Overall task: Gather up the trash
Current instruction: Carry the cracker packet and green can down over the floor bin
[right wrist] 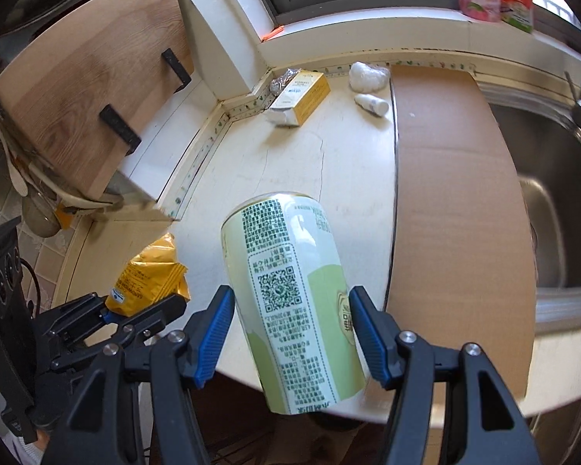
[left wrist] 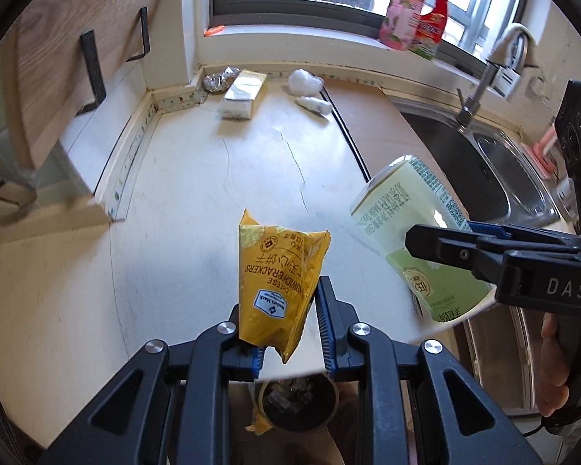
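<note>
While both grippers hold trash, each is lifted above the white counter (left wrist: 182, 201)
Seen from the left wrist, the left gripper (left wrist: 290, 321) is nearly closed, pinching a yellow cracker wrapper (left wrist: 277, 271) by its lower end, with a bin (left wrist: 298, 403) below the counter edge; the right gripper (left wrist: 437, 240) at right clamps a green can (left wrist: 406, 209). Seen from the right wrist, the right gripper's (right wrist: 290, 333) half-spread blue pads (right wrist: 213, 333) press the can's (right wrist: 290, 290) sides, tilted, beside a cardboard sheet (right wrist: 457, 193)
</note>
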`<action>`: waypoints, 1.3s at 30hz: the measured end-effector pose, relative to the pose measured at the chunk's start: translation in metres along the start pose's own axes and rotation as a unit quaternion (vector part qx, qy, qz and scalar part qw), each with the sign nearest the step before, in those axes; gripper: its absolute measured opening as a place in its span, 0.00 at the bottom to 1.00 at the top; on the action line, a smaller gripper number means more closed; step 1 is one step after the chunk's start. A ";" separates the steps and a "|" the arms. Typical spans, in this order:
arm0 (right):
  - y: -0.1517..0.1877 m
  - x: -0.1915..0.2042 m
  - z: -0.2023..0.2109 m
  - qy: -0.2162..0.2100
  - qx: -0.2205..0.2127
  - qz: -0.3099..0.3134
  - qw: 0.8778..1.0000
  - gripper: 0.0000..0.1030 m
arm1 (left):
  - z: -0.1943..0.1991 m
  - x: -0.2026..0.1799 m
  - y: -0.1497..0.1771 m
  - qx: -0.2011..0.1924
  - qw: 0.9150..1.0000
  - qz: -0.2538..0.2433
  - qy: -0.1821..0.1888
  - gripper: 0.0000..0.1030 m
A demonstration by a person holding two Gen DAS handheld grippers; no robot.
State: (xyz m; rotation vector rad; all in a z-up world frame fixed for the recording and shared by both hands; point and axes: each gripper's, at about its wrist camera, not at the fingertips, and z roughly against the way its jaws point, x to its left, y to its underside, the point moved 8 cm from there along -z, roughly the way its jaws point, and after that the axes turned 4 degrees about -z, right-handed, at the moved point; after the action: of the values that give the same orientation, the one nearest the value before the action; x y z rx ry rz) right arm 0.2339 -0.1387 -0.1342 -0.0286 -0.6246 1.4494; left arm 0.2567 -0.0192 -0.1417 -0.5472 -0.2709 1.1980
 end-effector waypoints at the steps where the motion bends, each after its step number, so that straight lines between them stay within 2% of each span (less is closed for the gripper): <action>1: 0.010 0.001 0.004 0.002 0.000 -0.002 1.000 0.59 | 0.003 -0.002 0.009 0.001 1.000 -0.002 0.002 0.21; 9: 0.089 0.005 0.024 0.008 0.012 -0.027 1.000 0.59 | 0.024 -0.023 0.080 0.019 0.999 -0.015 0.027 0.21; 20: 0.174 -0.007 0.023 0.020 0.073 -0.036 0.996 0.60 | 0.015 -0.056 0.149 0.064 0.997 -0.011 0.048 0.21; 28: 0.230 -0.041 -0.023 0.033 0.141 -0.053 0.988 0.60 | -0.035 -0.065 0.209 0.121 0.991 0.019 0.055 0.20; 35: 0.275 -0.093 -0.104 0.056 0.205 -0.087 0.973 0.60 | -0.108 -0.058 0.265 0.165 0.984 0.053 0.048 0.20; 39: 0.299 -0.119 -0.154 0.065 0.236 -0.103 0.964 0.60 | -0.154 -0.051 0.294 0.185 0.978 0.074 0.060 0.21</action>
State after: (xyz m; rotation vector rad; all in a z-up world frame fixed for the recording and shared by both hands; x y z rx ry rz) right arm 0.0257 -0.1504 -0.4239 0.3061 -0.1572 1.3489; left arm 0.0756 -0.0316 -0.4244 -0.3159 0.0984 1.3151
